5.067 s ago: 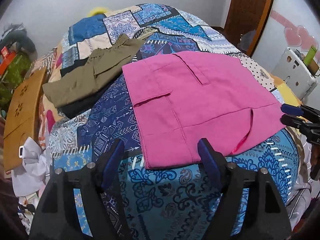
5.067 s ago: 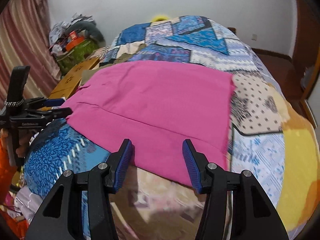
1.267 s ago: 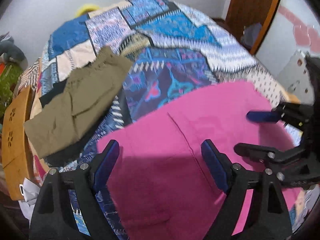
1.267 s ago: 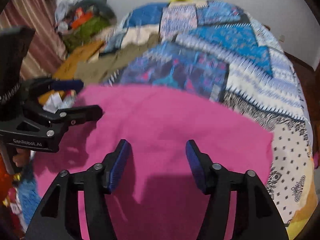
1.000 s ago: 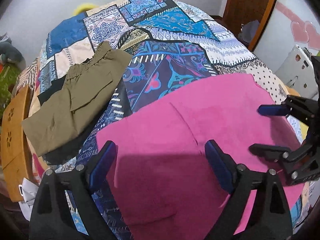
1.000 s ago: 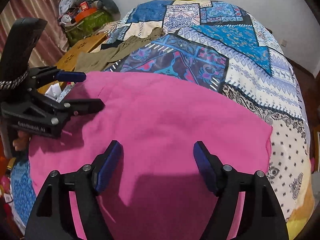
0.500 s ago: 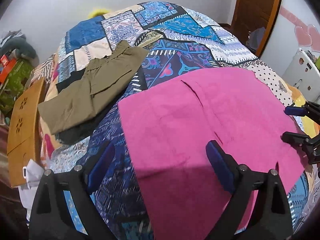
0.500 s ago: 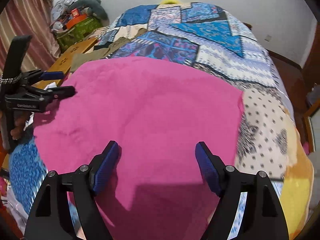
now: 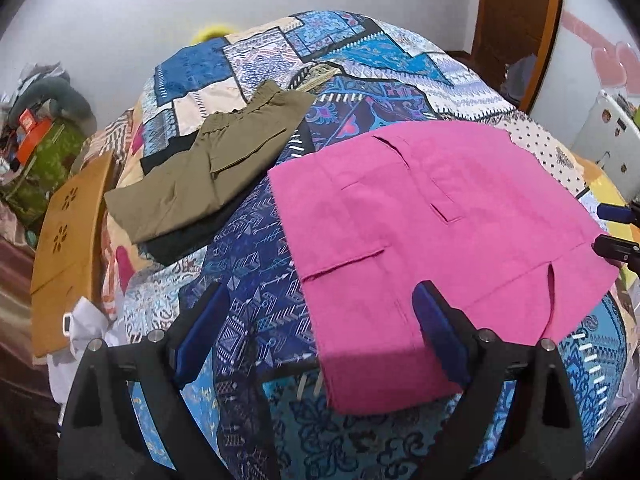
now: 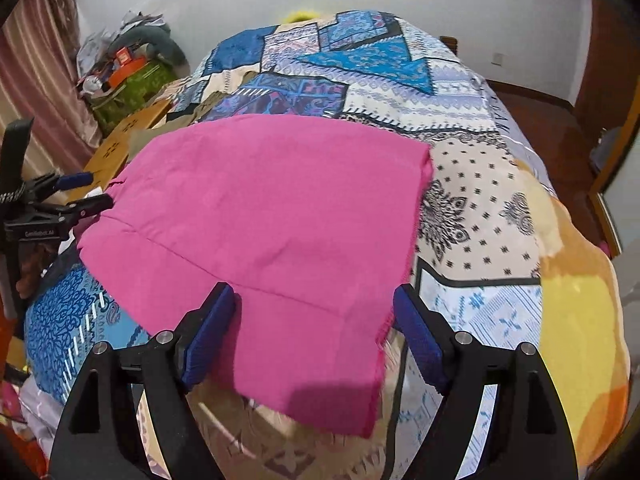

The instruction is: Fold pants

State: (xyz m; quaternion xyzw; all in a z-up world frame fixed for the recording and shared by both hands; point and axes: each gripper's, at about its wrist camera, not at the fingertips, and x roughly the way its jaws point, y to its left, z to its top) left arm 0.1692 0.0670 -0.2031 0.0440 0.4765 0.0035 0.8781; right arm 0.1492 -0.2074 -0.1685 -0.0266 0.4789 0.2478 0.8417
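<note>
Pink pants (image 9: 432, 240) lie folded flat on the patchwork bedspread (image 9: 248, 264), with pocket slits showing. In the right wrist view the pink pants (image 10: 272, 216) hang a little over the near bed edge. My left gripper (image 9: 320, 332) is open and empty, just above the pants' near left corner. My right gripper (image 10: 316, 332) is open and empty over the pants' near right edge. Each gripper shows in the other's view, the right one (image 9: 618, 230) and the left one (image 10: 76, 192).
Folded olive pants (image 9: 208, 168) lie on a dark garment at the bed's left. A wooden board (image 9: 68, 240) leans by the bed's left side. Clutter (image 10: 128, 68) is piled in the far left corner. A wooden door (image 9: 516, 20) stands at the right.
Both grippers have drawn back from over the pink pants to the near bed edge. The pants now lie flat with their pockets in view.
</note>
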